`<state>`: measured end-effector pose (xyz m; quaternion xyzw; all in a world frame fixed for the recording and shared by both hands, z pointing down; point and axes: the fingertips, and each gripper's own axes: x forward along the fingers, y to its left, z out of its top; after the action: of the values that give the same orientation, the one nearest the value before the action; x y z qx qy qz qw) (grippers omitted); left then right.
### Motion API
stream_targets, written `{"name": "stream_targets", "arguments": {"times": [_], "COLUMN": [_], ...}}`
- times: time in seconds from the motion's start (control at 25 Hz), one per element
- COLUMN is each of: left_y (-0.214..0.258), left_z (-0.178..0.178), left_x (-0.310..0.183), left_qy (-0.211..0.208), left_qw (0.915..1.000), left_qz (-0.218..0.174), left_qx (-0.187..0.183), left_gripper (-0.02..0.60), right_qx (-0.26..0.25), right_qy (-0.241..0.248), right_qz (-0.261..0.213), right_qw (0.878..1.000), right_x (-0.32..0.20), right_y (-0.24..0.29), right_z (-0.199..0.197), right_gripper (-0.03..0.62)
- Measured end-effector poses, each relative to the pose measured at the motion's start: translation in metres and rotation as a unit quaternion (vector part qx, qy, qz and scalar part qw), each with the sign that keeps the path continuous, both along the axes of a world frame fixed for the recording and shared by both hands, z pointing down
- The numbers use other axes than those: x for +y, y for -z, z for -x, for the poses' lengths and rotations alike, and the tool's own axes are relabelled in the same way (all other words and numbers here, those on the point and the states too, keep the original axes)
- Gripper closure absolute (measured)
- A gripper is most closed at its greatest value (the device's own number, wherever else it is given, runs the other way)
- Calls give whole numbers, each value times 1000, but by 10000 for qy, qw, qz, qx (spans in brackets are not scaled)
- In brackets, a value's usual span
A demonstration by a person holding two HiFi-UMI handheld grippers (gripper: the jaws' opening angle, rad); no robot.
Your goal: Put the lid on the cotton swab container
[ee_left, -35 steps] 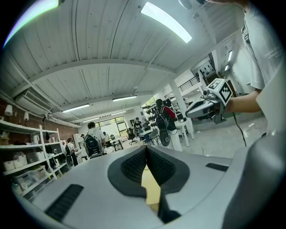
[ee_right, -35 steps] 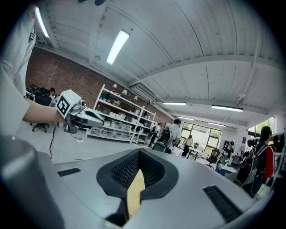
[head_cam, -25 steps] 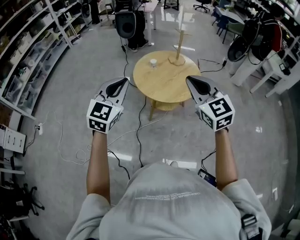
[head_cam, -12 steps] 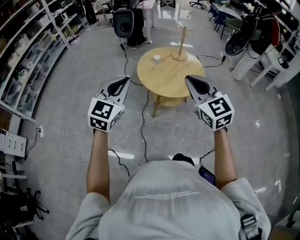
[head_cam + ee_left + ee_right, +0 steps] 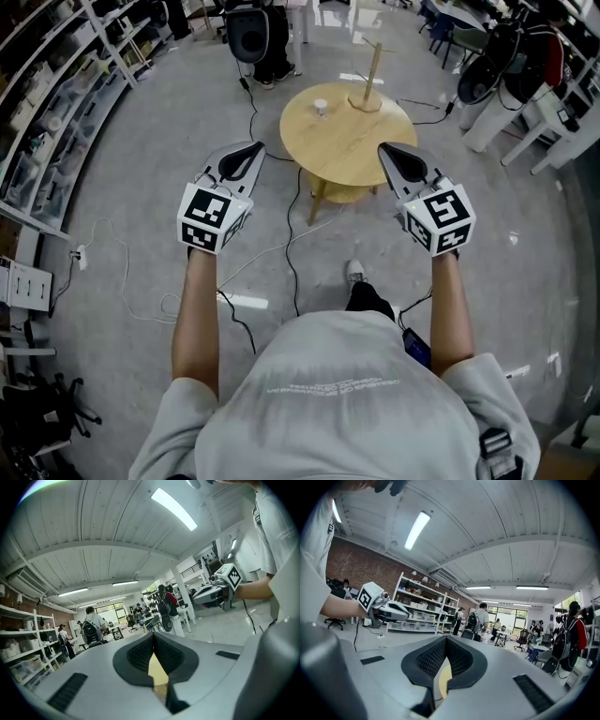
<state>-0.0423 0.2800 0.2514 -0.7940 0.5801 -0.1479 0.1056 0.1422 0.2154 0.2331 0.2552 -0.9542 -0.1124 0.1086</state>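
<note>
We are well short of the round wooden tabletop (image 5: 347, 150), and the small white thing we take for the cotton swab container (image 5: 321, 108) stands near its far left edge, just left of an upright wooden stand (image 5: 367, 84); it is too small for us to tell the lid from the body, or whether a lid lies beside it. Both tools are held out level, the left gripper (image 5: 251, 148) and the right gripper (image 5: 386, 150) each with its fingers (image 5: 136, 656) pressed together on nothing. We judge the first risk to be underfoot: black cables (image 5: 284, 234) trail across the floor (image 5: 141, 187) between us and the table, and a step forward could catch one. The second is at the table itself: arriving with closed fingers would only nudge so light a container, tipping it or sliding it toward the edge, so they need to open before contact. The stand so close by could also be struck by the right gripper on the way in. Compared with a second ago, the table sits a little higher and further right in the head view, a shoe (image 5: 354, 272) now shows ahead of us in mid-step, and both grippers keep much the same pose, their fingers as closed as before
</note>
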Motion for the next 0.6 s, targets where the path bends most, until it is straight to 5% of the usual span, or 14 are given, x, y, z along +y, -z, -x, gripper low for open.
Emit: {"name": "stream_targets", "arguments": {"times": [0.6], "left_y": [-20], "left_z": [31], "left_x": [-95], "left_qy": [300], "left_qw": [9994], "left_qz": [197], "left_qx": [34], "left_gripper": [563], "right_qx": [-99], "right_qy": [20], "right_qz": [-88], "right_qw": [9999], "right_x": [-118], "right_y": [-13], "right_z": [35], "right_gripper": [566]}}
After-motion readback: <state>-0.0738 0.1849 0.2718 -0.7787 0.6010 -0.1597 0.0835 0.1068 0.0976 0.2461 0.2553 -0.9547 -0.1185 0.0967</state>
